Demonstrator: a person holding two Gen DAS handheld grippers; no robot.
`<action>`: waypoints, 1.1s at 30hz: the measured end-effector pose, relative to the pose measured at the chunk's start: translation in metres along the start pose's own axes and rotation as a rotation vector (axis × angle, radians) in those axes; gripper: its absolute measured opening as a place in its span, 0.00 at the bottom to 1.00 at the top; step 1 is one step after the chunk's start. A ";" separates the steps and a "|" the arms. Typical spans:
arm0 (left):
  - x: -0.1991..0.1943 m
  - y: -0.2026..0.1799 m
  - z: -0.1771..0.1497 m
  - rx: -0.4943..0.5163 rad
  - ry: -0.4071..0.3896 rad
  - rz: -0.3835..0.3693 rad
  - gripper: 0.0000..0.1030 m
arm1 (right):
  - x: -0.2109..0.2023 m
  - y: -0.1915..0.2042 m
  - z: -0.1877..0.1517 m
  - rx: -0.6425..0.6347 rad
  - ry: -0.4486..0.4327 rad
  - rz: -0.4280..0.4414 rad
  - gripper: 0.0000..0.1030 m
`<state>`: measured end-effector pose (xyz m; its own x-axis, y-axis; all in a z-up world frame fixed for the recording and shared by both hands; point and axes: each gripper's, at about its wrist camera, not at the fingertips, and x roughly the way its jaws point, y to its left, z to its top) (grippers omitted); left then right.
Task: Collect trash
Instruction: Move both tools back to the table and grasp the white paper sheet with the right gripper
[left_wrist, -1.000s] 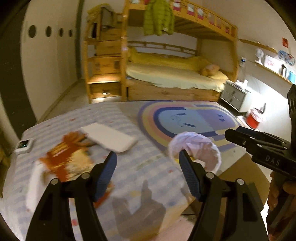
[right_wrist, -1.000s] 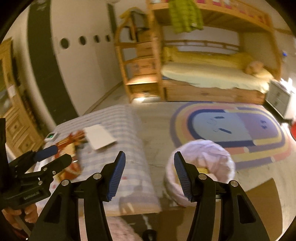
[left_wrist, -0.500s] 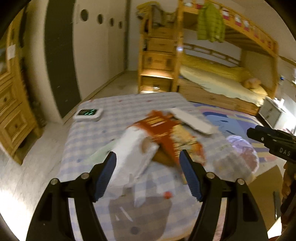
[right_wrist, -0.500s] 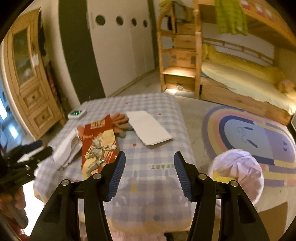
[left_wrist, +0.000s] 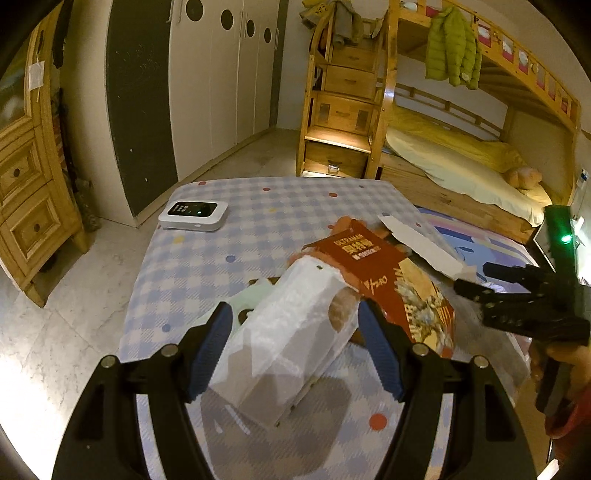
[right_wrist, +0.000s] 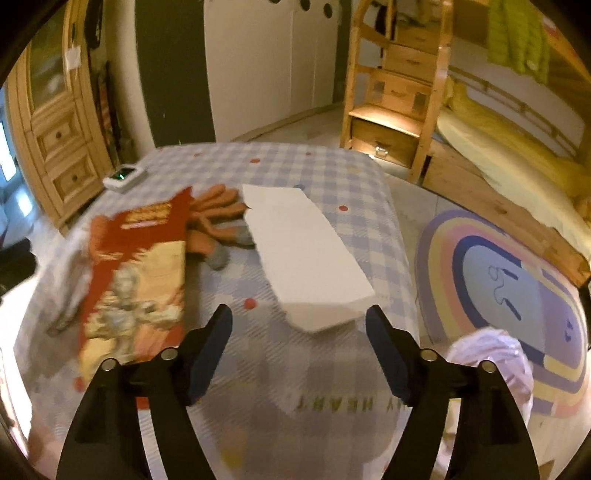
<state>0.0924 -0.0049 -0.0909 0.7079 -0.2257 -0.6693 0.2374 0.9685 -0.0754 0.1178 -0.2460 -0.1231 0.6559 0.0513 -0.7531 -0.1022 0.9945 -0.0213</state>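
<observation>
left claw (left_wrist: 293, 338) open astride white bag (left_wrist: 291, 343)

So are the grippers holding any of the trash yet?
No. The left gripper is open around the white paper bag without pinching it, and the right gripper is open near the white sheet.

A tabletop (right_wrist: 325, 166) under a blue-and-white checked cloth with scattered coloured dots carries a white device (left_wrist: 193, 215) with a green light at its far left corner, orange gloves (right_wrist: 218, 218) mid-table, a red printed packet (right_wrist: 136, 273) left, white card (right_wrist: 306, 251) right, and a translucent white bag (left_wrist: 291, 332) nearest.
</observation>
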 end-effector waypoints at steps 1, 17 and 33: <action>0.002 -0.001 0.001 -0.001 0.002 0.000 0.67 | 0.005 -0.001 0.001 -0.008 0.007 -0.006 0.76; 0.014 -0.004 0.002 -0.009 0.028 0.003 0.67 | 0.004 -0.030 0.012 0.069 -0.029 0.020 0.76; 0.013 -0.013 -0.005 0.005 0.038 0.010 0.67 | 0.023 -0.043 0.001 0.132 0.027 0.057 0.43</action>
<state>0.0952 -0.0202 -0.1023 0.6843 -0.2114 -0.6979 0.2334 0.9702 -0.0650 0.1377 -0.2875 -0.1386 0.6311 0.1078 -0.7682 -0.0388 0.9934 0.1075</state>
